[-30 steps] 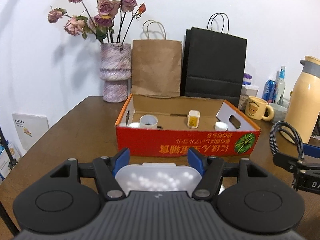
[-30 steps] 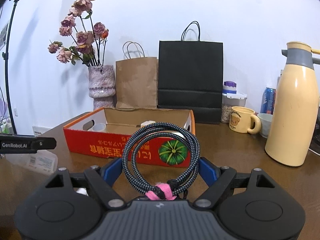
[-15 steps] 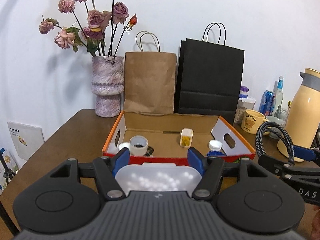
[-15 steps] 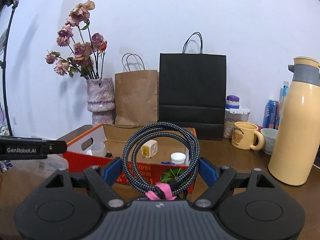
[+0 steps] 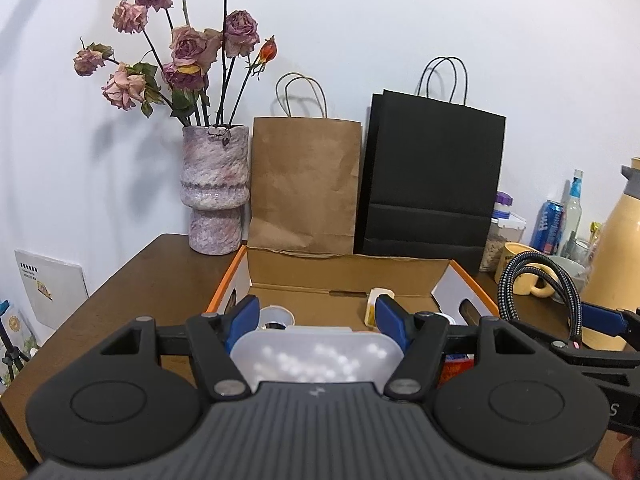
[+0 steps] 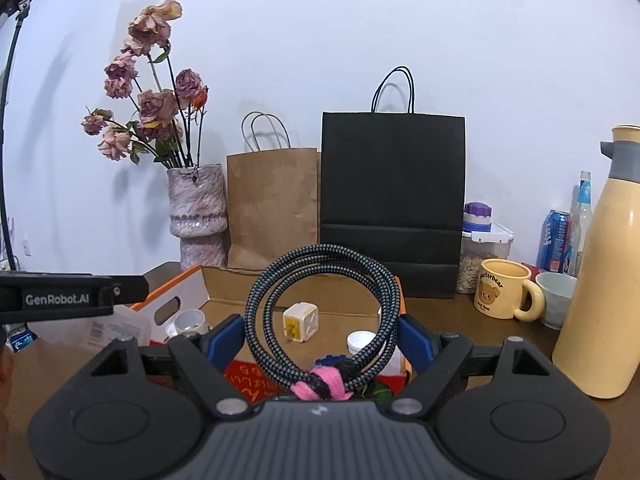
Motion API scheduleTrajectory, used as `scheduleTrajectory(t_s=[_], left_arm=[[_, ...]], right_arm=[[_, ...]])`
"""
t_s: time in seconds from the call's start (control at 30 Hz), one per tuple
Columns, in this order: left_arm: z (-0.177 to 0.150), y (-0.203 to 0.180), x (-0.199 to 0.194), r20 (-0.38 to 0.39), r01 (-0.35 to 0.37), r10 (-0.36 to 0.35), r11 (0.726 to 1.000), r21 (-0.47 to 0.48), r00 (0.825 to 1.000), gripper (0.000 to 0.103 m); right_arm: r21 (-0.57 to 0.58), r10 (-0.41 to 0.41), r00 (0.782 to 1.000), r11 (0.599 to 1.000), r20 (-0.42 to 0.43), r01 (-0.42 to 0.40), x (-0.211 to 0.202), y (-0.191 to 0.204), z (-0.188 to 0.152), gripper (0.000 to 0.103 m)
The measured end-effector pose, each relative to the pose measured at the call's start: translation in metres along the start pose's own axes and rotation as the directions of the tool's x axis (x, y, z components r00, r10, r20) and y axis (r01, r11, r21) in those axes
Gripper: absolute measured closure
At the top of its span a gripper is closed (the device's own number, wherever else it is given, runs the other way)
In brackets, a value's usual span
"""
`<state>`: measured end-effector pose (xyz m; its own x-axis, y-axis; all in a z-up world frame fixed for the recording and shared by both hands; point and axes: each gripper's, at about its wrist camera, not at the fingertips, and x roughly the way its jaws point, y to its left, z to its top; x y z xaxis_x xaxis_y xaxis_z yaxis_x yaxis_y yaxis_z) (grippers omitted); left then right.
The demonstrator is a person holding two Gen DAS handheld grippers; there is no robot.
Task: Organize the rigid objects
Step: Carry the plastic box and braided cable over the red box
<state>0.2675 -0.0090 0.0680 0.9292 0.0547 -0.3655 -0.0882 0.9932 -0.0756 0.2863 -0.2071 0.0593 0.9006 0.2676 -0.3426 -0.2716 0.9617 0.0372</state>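
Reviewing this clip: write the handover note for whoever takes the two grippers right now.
Left gripper: shut on a translucent lidded tub with white beads inside.
Right gripper: shut on a coiled braided cable tied with a pink band.
Both are held just in front of the open orange box on the table.
Done: a white charger cube, a small white cup and a white-capped bottle already lie in the box.
Left: set the tub and the cable into the box, probably in its free floor space, then release.

A plain white wall [image 6: 400, 32], evenly lit, backs a dark brown, seemingly wooden table [image 5: 132, 280].
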Motion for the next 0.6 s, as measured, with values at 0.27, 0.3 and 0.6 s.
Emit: scheduleTrajectory(t_s=[0.27, 0.3, 0.6], left_arm=[[0.011, 0.002, 0.030, -0.008, -0.030, 0.029, 0.999, -0.030, 1.000, 0.037], [0.013, 0.002, 0.032, -0.007, -0.032, 0.032, 0.999, -0.031, 0.999, 0.037], [0.021, 0.001, 0.068, -0.019, -0.054, 0.053, 0.998, -0.035, 0.998, 0.037]], right_arm=[[-0.009, -0.001, 1.000, 1.000, -0.006, 0.001, 0.031, -0.002, 0.010, 0.021], [-0.009, -0.002, 1.000, 1.000, -0.008, 0.002, 0.035, -0.002, 0.011, 0.021], [-0.008, -0.019, 1.000, 1.000, -0.022, 0.018, 0.071, -0.011, 0.018, 0.021]])
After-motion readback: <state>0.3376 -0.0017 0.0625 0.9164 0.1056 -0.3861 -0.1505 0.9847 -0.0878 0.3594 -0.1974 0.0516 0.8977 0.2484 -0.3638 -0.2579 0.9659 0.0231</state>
